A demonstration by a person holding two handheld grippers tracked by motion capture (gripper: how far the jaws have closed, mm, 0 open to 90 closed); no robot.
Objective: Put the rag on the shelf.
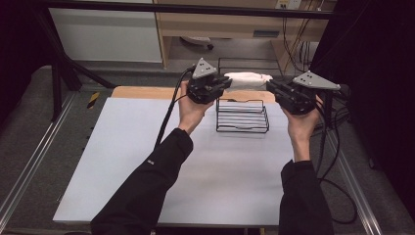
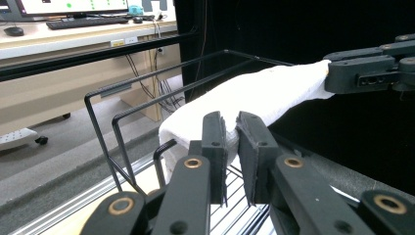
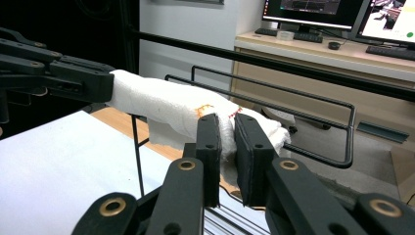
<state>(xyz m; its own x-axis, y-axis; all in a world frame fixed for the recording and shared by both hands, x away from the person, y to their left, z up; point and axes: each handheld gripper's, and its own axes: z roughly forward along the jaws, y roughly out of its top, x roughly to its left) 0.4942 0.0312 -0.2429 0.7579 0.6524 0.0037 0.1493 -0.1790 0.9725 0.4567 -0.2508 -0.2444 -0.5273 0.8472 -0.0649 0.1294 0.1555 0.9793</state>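
A person at a white table holds a rolled white towel stretched between two grippers, one end in each. The left gripper has its jaws nearly closed, pinching the towel's left end; in the left gripper view the cloth is squeezed between the two black pads and runs away to the other gripper at upper right. The right gripper is likewise almost shut on the opposite end, and its own view shows the towel, marked with a small orange stain, clamped between its pads. The towel hangs level in the air above the far part of a black wire rack, which stands on the table's far side, between the two hands. The rack's upright back rails run just behind the cloth; whether the towel touches them cannot be told. Both forearms wear black sleeves, and a cable trails from the left gripper across the table.
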